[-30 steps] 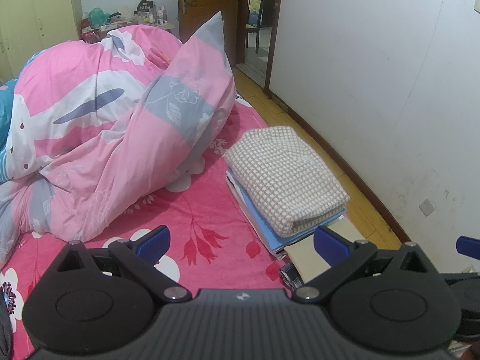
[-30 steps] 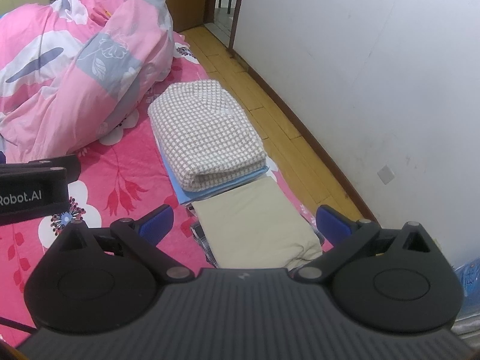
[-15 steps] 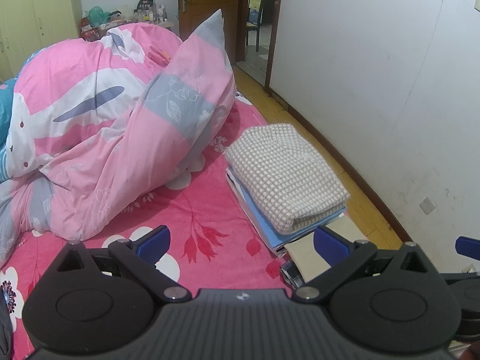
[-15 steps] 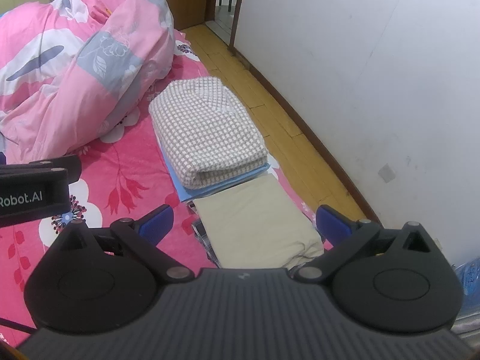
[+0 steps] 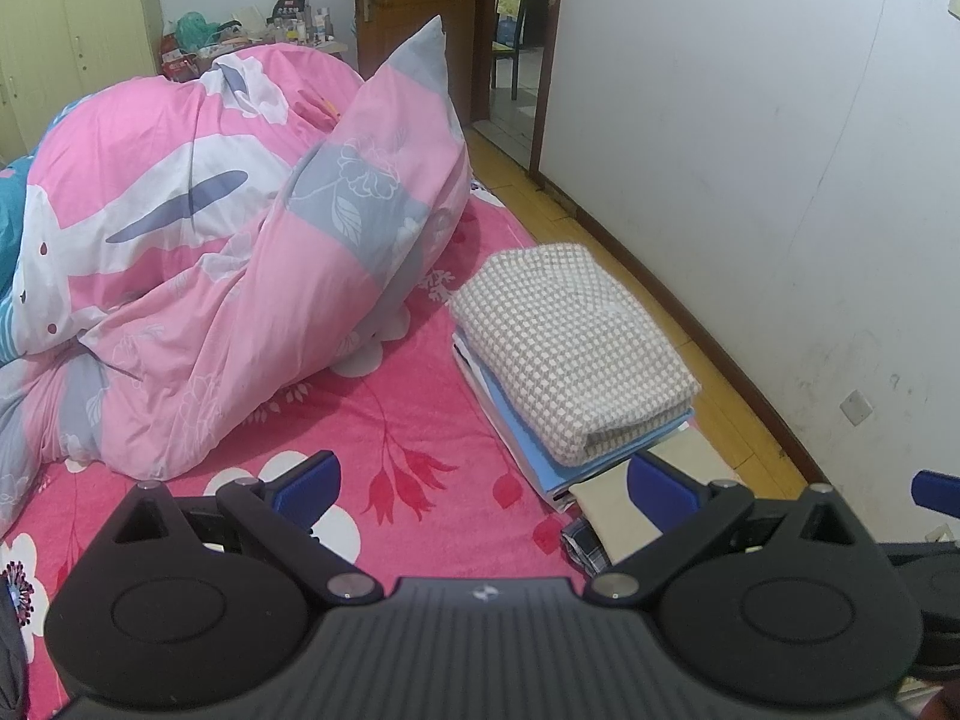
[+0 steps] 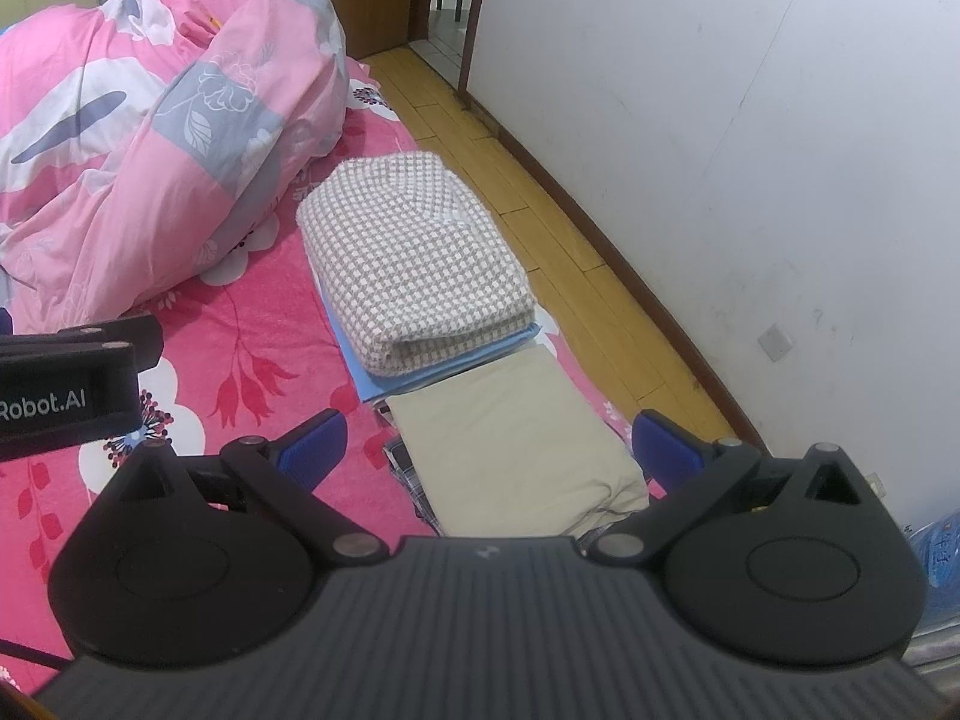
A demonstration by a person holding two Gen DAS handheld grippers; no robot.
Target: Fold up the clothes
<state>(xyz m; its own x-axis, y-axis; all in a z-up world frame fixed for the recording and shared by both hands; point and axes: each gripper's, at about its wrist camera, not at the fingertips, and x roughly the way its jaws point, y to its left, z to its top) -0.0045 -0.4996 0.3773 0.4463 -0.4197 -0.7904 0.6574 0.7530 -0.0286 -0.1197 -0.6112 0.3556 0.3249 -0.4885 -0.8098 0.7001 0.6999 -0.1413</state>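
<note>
From the left wrist, our left gripper hovers spread wide and empty. Ahead of it on the bed, the folded checked garment tops a blue one; it looks soft and light, best pinched at its rolled near edge. The heaped pink duvet crowds the checked garment's left.

From the right wrist, our right gripper is likewise wide and empty above a beige folded piece, just nearer than the checked garment. The wall stands to its right.
</note>
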